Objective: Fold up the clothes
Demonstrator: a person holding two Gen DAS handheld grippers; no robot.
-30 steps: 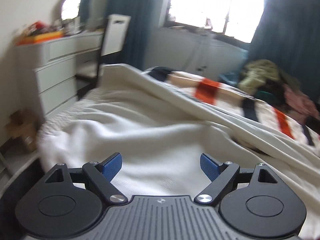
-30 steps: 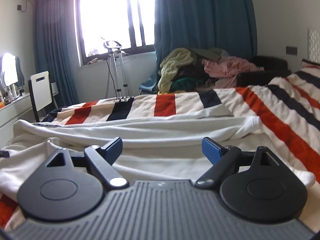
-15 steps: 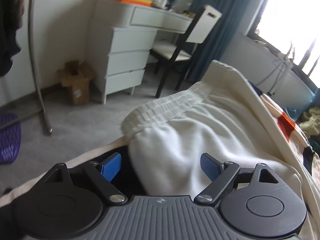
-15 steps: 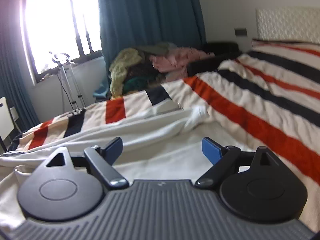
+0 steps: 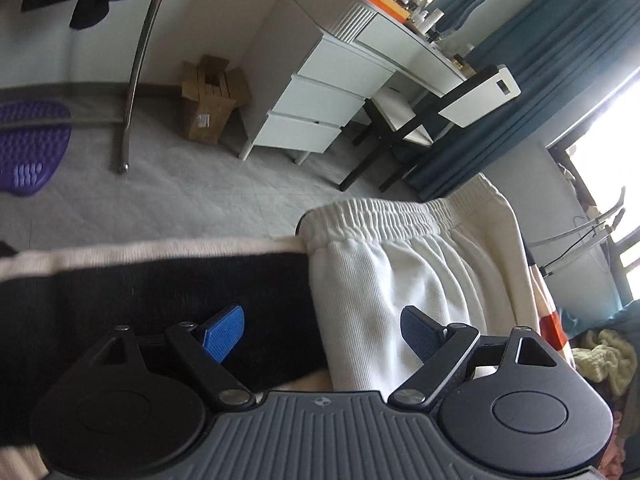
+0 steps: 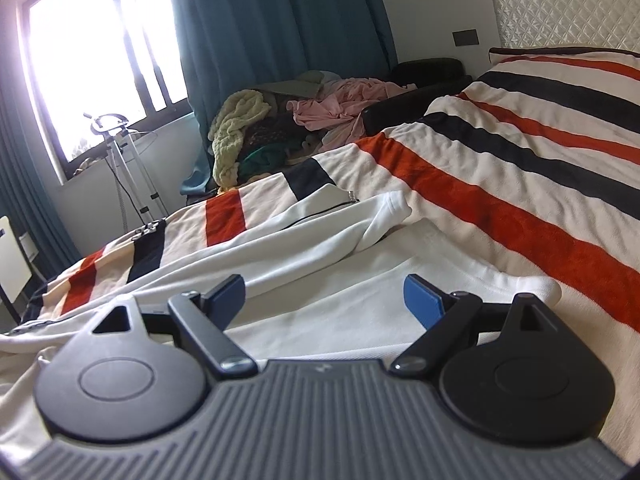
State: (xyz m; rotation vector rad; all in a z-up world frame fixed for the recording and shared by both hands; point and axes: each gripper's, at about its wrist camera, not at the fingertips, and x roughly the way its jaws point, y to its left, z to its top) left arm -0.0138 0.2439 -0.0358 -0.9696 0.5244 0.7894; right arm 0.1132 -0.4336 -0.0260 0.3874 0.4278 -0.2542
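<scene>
White sweatpants [image 5: 384,272] lie on the striped bed, with the ribbed elastic waistband [image 5: 376,224] at the bed's edge in the left wrist view. My left gripper [image 5: 322,332] is open and hovers just above the waist end, its right pad over the white cloth and its left pad over a black stripe of the blanket. In the right wrist view the pants' legs [image 6: 320,248] stretch across the bed, one hem [image 6: 394,206] further off and one hem [image 6: 536,286] near. My right gripper [image 6: 324,298] is open, low over the near leg.
The bed carries a blanket [image 6: 520,168] with red, black and cream stripes. A pile of clothes [image 6: 288,120] sits by the teal curtain. Beyond the bed edge lie grey floor, a white dresser [image 5: 328,92], a chair [image 5: 432,120], a cardboard box [image 5: 212,104] and a metal rack pole [image 5: 136,68].
The left gripper has swung left and tilted down toward the waistband at the bed's edge. The right gripper has turned right toward the leg hems. Both stayed open.
</scene>
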